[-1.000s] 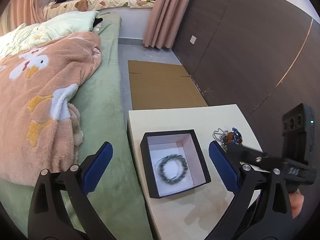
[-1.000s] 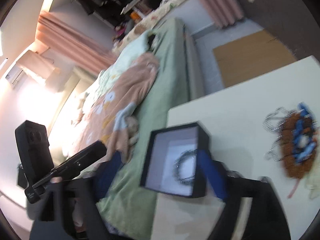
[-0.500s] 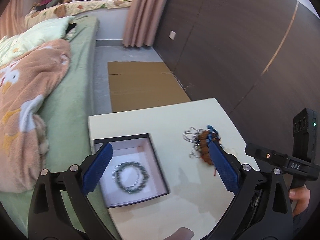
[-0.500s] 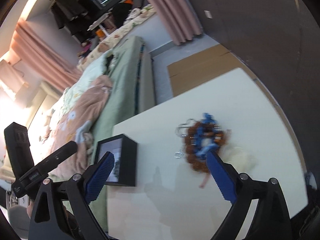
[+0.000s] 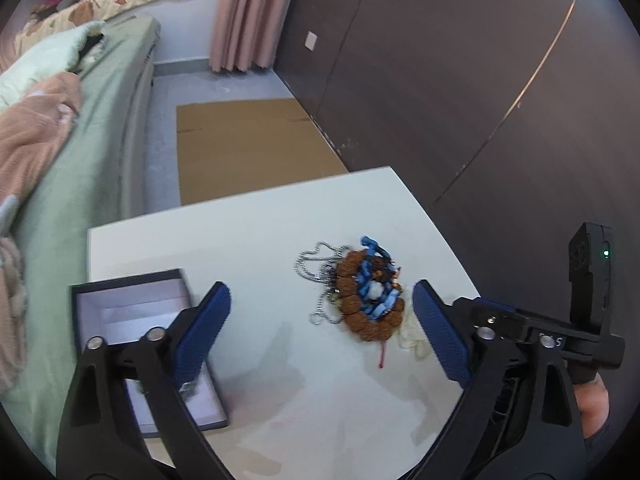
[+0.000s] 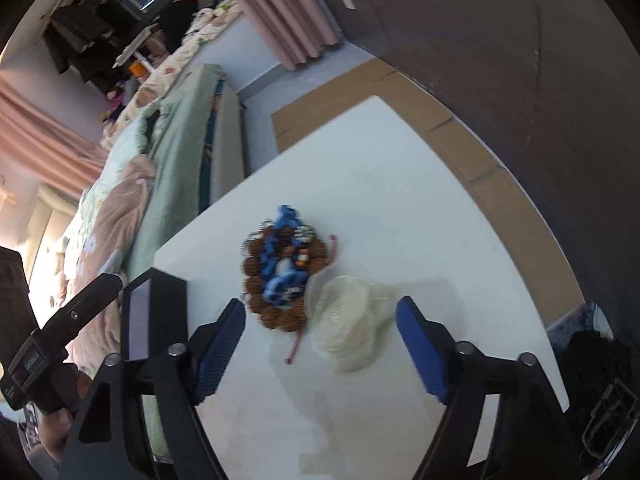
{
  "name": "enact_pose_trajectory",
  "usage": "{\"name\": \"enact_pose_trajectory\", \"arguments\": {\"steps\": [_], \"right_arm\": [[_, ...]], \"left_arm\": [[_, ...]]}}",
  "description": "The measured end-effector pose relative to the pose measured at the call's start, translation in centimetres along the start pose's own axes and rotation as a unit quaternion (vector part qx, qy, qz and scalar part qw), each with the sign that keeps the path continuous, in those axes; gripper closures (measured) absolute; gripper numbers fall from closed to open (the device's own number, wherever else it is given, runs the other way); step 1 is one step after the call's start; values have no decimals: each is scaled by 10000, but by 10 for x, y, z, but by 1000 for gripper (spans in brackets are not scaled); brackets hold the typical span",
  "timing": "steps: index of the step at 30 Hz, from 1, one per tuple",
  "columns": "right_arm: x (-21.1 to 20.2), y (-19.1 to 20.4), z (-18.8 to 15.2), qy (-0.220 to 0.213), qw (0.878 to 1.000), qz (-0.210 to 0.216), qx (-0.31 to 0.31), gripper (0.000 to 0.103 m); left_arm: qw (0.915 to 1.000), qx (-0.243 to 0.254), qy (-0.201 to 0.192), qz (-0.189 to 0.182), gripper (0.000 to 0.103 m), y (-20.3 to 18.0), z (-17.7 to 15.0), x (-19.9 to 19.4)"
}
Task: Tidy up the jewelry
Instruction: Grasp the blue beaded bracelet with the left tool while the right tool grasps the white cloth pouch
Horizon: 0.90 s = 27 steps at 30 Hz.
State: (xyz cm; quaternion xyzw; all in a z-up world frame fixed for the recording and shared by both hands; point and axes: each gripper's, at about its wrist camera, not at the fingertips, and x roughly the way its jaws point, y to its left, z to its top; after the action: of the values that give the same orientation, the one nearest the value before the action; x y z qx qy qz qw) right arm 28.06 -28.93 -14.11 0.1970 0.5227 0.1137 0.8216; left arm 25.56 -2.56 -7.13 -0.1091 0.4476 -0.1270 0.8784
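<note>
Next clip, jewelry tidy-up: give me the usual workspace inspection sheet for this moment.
Surface: white table, mostly bare.
Job's things: black jewelry box, open, at the table's bed-side edge; tangled pile of brown bead bracelet, blue cord piece and silver chain; pale translucent pouch beside it.
Clutter: nothing seen.
Grippers: left gripper open, nothing between the fingers; right gripper open above the pouch, not touching; both have just been closing a little.
Cables: nothing seen.
Surroundings: bed, cardboard sheet on floor, dark wall panels, pink curtain.
</note>
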Motion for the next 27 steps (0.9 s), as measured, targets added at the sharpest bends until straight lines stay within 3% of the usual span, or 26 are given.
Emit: {"name": "enact_pose_trajectory", "arguments": {"steps": [4, 8, 11, 13, 16, 20, 26, 27], "right_arm": [[15, -14, 1, 193, 9996, -112, 199, 40], [32, -16, 0, 430, 9988, -23, 243, 41], [45, -14, 0, 475, 9986, -132, 171, 47], [52, -16, 2, 581, 9980, -149, 209, 85], [52, -27, 3, 566, 9974, 30, 434, 99], [36, -28, 8, 301, 9982, 155, 488, 100], [18, -27, 12, 91, 9980, 306, 540, 100], [15, -28, 11, 77, 9980, 328, 533, 100]], "left_arm": [[9998, 70, 152, -84, 28, -13, 1, 22], [9988, 286, 354, -198, 43, -29, -2, 43], [9975, 403, 538, -230, 54, -37, -4, 59], [9967, 452, 622, -276, 58, -42, -5, 67], [9955, 561, 692, -321, 58, -47, -7, 74], [9936, 735, 771, -385, 58, -57, -12, 80], [9904, 1124, 788, -164, 58, -75, -21, 90], [9899, 1158, 803, -135, 62, -77, -23, 93]]}}
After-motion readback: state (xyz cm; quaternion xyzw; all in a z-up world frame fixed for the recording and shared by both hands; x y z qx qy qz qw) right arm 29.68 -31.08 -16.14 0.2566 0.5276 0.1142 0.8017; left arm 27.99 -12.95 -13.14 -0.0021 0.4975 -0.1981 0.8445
